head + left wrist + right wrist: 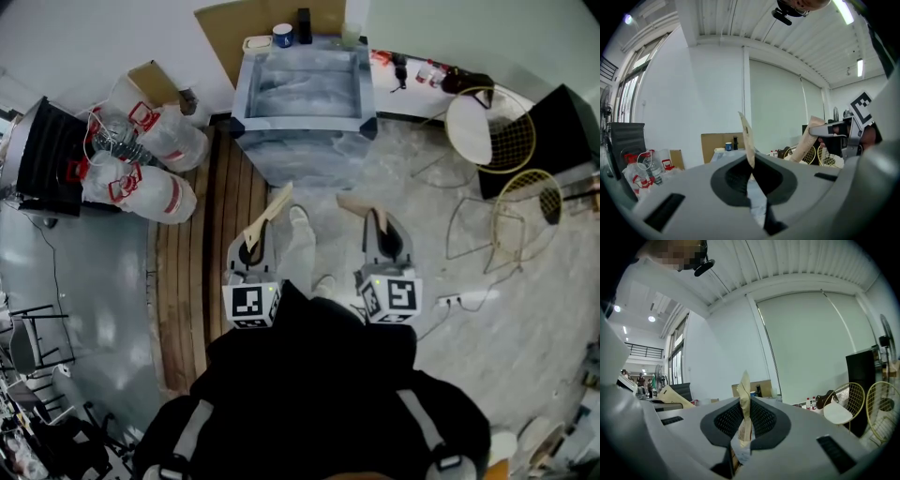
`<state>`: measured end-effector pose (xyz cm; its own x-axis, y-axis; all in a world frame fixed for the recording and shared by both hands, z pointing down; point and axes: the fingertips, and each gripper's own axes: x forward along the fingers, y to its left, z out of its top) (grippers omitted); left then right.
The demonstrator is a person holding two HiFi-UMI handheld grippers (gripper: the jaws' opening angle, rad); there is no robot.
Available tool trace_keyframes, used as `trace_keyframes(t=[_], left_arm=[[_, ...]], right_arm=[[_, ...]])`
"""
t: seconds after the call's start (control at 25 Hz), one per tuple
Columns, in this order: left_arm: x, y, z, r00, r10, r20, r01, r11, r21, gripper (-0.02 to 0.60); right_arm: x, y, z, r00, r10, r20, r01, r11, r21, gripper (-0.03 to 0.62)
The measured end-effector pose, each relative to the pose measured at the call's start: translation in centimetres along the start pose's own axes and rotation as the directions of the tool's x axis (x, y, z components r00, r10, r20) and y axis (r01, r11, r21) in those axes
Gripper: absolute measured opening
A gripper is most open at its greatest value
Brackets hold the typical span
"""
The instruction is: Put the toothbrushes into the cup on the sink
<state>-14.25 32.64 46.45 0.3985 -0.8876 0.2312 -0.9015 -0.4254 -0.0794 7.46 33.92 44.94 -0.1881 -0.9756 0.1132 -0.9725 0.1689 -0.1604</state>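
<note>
A: Head view: why do both toothbrush packets point forward?

B: Jaws of the left gripper (pixel 251 250) clamp the left packet (pixel 273 212) by its base, and the right gripper (pixel 380 246) likewise clamps the right packet (pixel 359 206). I hold them so the free ends lead toward the cup (pixel 282 35) on the sink (pixel 300 127), well ahead.

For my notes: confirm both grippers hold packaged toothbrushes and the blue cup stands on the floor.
Wrong: the head view shows the blue cup on the sink's back ledge. The left gripper and right gripper do hold packaged toothbrushes.
</note>
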Motion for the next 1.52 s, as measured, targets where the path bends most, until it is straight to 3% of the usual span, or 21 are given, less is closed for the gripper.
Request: trace_keyframes(t=[0.16, 0.44, 0.64, 0.76, 0.92, 1.08, 1.52], left_arm=[[2.4, 0.1, 0.3, 1.000, -0.018, 0.004, 0.018, 1.000, -0.018, 0.005], [7.8, 1.1, 0.0, 1.000, -0.023, -0.016, 0.022, 0.999, -0.040, 0.005], [13.3, 2.9, 0.8, 1.000, -0.012, -0.001, 0.012, 0.999, -0.039, 0.005], [17.1, 3.8, 2.1, 1.000, -0.008, -0.007, 0.007, 0.997, -0.075, 0.005], [22.2, 5.6, 4.6, 1.000, -0.014, -0.011, 0.013, 0.997, -0.076, 0.005], [26.9, 8.3, 5.6, 1.000, -0.020, -0.024, 0.019, 0.999, -0.031, 0.005], [36.7, 14.4, 8.1, 0.998, -0.053, -0.022, 0.052, 0.996, -0.070, 0.005]], right_arm=[[1.8, -0.4, 0.5, 1.000, 0.007, 0.014, -0.007, 1.000, -0.016, 0.032], [6.5, -2.4, -0.6, 0.999, -0.001, -0.044, 0.000, 1.000, -0.025, 0.032], [11.8, -4.5, 0.1, 0.999, 0.003, -0.051, -0.004, 1.000, -0.018, 0.032], [15.5, -5.9, 1.0, 0.999, 0.001, -0.054, -0.002, 1.000, -0.021, 0.032], [21.0, -7.1, 2.6, 0.998, 0.004, -0.055, -0.004, 1.000, -0.011, 0.032], [26.1, -7.8, 3.6, 0.998, -0.001, -0.061, 0.001, 1.000, 0.002, 0.032], [37.3, -7.9, 6.3, 0.999, -0.024, -0.048, 0.022, 0.999, -0.043, 0.032]])
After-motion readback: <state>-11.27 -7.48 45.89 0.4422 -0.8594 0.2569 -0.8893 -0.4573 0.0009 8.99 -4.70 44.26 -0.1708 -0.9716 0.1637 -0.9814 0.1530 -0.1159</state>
